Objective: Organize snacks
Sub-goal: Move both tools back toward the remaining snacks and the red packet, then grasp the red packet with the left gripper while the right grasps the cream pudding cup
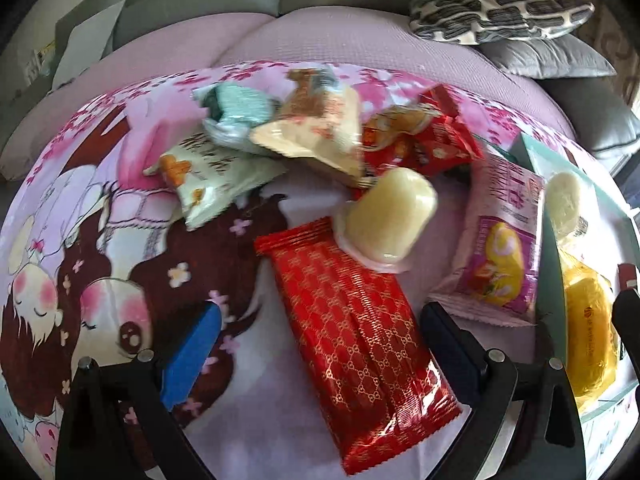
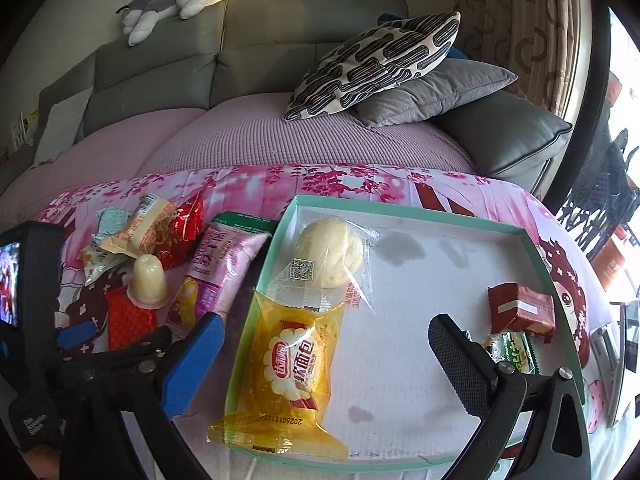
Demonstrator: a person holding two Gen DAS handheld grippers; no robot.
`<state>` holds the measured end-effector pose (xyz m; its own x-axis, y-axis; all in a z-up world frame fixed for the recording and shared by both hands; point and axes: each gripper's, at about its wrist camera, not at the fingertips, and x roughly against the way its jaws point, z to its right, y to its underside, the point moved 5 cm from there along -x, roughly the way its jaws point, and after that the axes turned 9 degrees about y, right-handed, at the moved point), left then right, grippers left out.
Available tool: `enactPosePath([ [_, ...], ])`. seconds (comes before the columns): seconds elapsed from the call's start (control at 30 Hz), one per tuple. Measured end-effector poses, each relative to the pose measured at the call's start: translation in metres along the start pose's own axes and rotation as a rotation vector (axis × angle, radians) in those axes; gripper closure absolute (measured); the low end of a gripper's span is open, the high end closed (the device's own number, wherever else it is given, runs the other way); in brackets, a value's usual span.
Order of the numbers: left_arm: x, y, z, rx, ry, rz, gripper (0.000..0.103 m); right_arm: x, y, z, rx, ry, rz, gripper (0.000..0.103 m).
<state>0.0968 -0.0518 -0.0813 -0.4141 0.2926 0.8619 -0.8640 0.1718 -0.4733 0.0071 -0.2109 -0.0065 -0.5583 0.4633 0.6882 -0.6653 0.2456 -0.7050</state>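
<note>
My left gripper [image 1: 316, 356] hangs with its jaws spread wide on either side of the long red gold-patterned packet [image 1: 356, 340], which lies flat on the cartoon-print cloth [image 1: 100, 248] with its near end between the pads, though I cannot tell whether either pad touches it. Resting on the packet's far end is a pale jelly cup [image 1: 388, 220] tipped on its side. To the right of it a pink snack pouch [image 1: 500, 240] leans against the left wall of the shallow green-rimmed box [image 2: 400, 208]. Farther back toward the far edge of the cloth sits a loose heap: a white-and-orange packet [image 1: 204, 188], a mint-green wrapper [image 1: 236, 116], a cream-coloured packet [image 1: 316, 128] and a red packet [image 1: 424, 136], overlapping one another. My right gripper [image 2: 324, 364] hovers over the near part of the box, jaws also spread and holding nothing; its blue left pad is outside the box's left wall and its black right pad is above the box floor. Between them lies a yellow bread packet [image 2: 292, 364], its near end overhanging the box's near-left corner. Beyond it, against the left wall, is a clear-wrapped pale bun [image 2: 332, 256]. At the right wall are a small brown-and-pink packet [image 2: 520, 308] and, just nearer, a green packet [image 2: 516, 352] partly hidden by the black pad. Past the cloth is a sofa [image 2: 240, 40] with a patterned cushion [image 2: 380, 60] and a grey cushion [image 2: 432, 92].
</note>
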Motion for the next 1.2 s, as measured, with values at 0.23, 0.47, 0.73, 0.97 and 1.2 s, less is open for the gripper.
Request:
enactPosePath([
  [0.23,0.009,0.004,-0.040,0.079,-0.052,0.012,0.003,-0.003,0.002,-0.002,0.005,-0.004,-0.011,0.000],
  [0.47,0.014,0.009,-0.042,0.080,-0.052,0.010,0.004,-0.001,0.002,-0.018,0.044,-0.033,0.002,0.000],
  [0.73,0.009,0.000,-0.048,0.074,-0.035,0.007,0.007,0.007,-0.001,-0.042,0.085,-0.104,0.035,0.000],
  [0.97,0.017,-0.003,-0.059,0.122,-0.010,0.028,0.027,0.012,-0.009,-0.073,0.096,-0.236,0.024,0.000],
  [1.2,0.021,-0.002,-0.064,0.112,0.016,0.025,0.036,0.010,-0.017,-0.106,0.168,-0.315,0.030,0.004],
])
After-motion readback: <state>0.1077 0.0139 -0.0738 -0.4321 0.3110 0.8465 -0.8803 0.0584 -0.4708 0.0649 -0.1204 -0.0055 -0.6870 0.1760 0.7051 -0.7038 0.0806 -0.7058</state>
